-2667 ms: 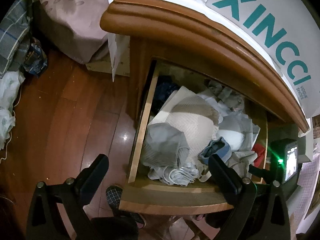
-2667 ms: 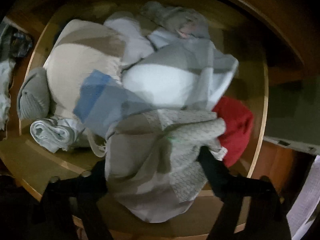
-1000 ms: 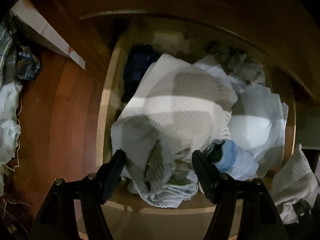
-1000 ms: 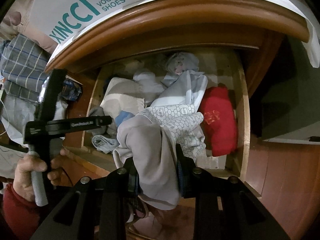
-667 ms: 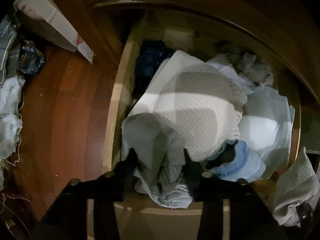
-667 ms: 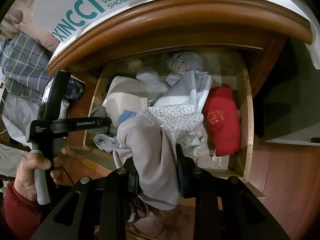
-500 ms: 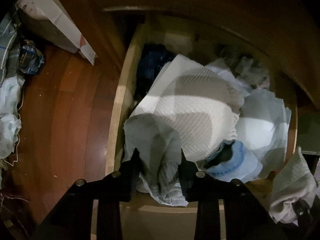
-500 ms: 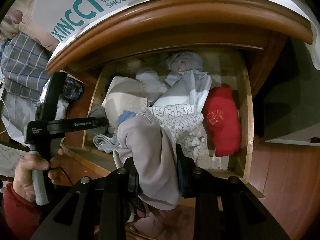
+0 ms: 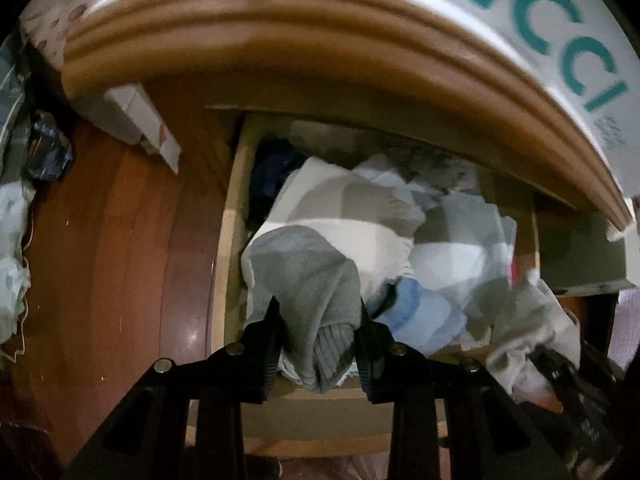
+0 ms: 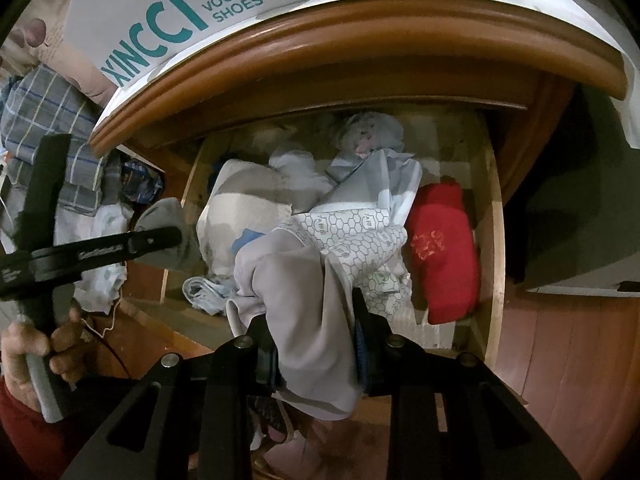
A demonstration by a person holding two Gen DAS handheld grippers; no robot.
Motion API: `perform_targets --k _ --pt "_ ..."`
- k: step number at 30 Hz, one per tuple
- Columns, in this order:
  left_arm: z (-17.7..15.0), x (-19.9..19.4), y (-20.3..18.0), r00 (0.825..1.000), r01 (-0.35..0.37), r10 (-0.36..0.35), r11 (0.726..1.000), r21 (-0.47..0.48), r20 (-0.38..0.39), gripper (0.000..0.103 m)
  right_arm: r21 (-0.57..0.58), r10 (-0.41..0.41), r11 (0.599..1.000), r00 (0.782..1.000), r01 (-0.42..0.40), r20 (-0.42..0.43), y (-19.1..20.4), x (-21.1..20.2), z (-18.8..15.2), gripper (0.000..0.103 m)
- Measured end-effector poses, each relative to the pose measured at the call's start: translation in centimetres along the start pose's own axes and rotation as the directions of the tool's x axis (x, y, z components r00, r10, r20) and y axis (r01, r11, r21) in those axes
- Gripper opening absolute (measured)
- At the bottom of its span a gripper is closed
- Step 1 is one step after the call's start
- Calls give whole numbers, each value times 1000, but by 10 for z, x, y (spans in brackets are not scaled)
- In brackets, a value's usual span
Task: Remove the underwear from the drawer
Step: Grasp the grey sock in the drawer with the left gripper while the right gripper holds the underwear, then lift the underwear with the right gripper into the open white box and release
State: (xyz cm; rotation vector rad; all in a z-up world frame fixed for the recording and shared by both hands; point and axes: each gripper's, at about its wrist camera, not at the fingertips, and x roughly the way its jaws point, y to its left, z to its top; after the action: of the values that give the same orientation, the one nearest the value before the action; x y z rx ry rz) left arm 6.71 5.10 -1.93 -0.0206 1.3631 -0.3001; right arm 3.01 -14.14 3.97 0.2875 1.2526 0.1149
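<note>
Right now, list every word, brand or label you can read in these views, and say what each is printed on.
"XINCCI": teal letters on the white shoe box atop the cabinet.
"VOGUE SHOES": smaller teal print on the same box.
White lettering on the left gripper arm: too blurred to read.
Small marks in the honeycomb-print cloth: too small to read.
Gold emblem on the red garment: unreadable.

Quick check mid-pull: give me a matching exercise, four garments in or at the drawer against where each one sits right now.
Things:
1. grey knit garment
2. honeycomb-print underwear
3. red garment
4. dark blue garment

Places:
A. drawer's right side
B. clamped in left gripper
C. drawer's back left corner
D. clamped in right gripper

Pairs: 1-B, 2-D, 3-A, 4-C
</note>
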Motion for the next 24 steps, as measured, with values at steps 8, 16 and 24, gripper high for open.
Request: perform_targets --k 8,16,24 --pt "-10 -38 -11 995 6 -17 995 104 102 32 -44 -45 998 998 47 47 8 -2 -2 26" --pt "-16 -69 -7 974 -34 -1 988 153 225 32 -155 -116 979 986 134 119 27 -9 -8 26" --pt "-16 -98 -1 944 -17 -27 991 133 328 32 -128 -157 976 976 177 152 34 -31 -8 25"
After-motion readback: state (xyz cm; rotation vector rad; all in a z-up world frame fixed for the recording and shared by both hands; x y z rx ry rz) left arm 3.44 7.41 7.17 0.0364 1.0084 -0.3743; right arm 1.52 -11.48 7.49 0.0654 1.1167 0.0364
